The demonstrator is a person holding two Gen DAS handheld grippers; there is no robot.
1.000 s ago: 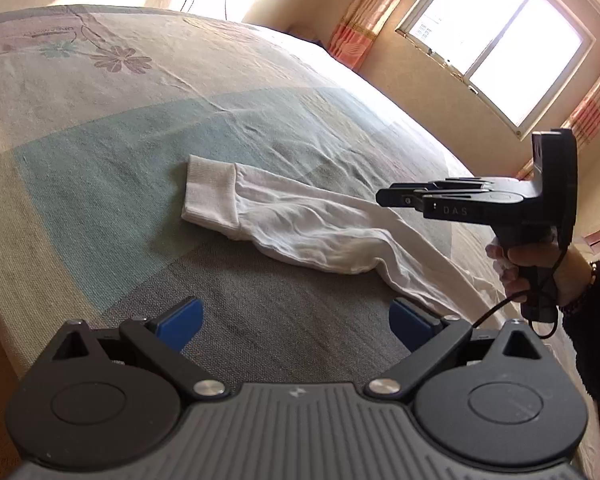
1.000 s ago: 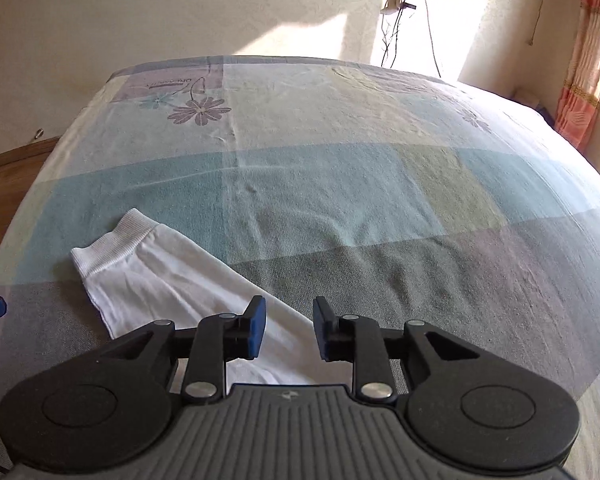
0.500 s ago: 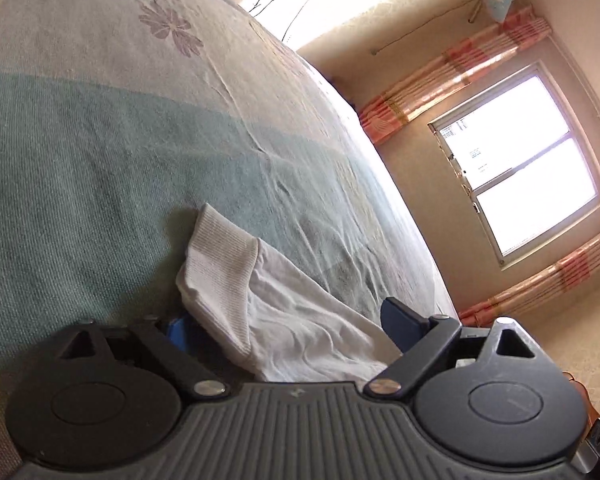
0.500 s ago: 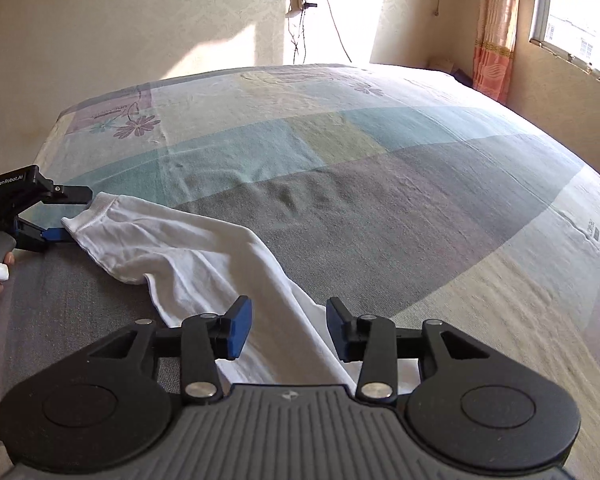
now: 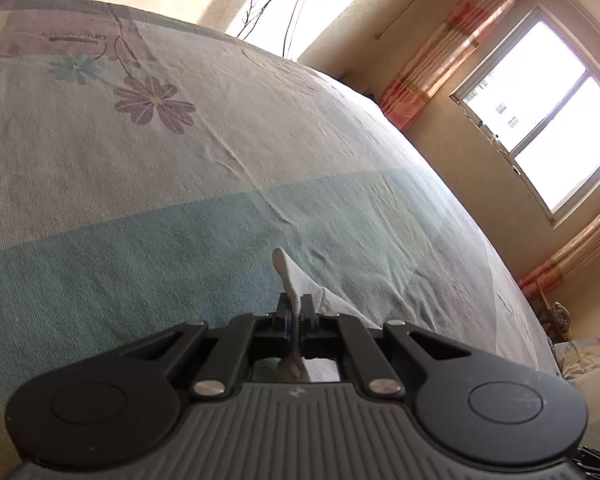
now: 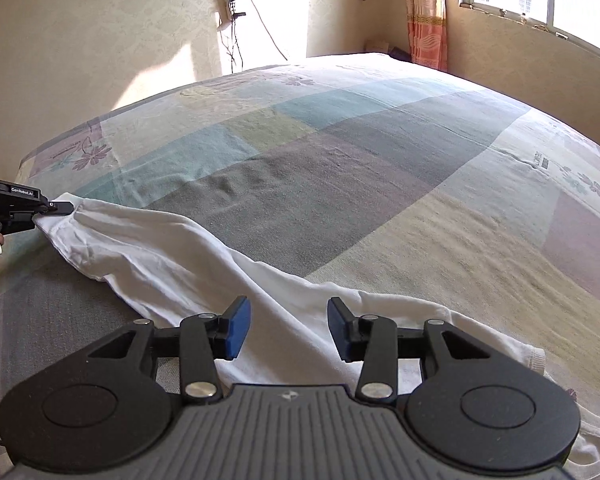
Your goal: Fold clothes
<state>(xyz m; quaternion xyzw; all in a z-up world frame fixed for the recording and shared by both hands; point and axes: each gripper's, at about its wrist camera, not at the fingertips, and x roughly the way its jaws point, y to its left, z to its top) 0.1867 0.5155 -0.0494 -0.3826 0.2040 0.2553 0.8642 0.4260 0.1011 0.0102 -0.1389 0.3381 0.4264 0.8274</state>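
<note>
Left hand-held gripper (image 5: 296, 322) now clamped on white garment (image 5: 290, 280) cuff at 12 o'clock, thin bite could slip | right hand-held gripper (image 6: 286, 328) gapes above garment on bed (image 6: 380, 168); sleeve stretched toward 10 o'clock may drag.

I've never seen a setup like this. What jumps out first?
A long white sleeve stretches across a patchwork bedspread. At its far end the left claw is shut on the cuff, while the right claw hovers open over the middle of the garment. A bright window lights the room.
</note>
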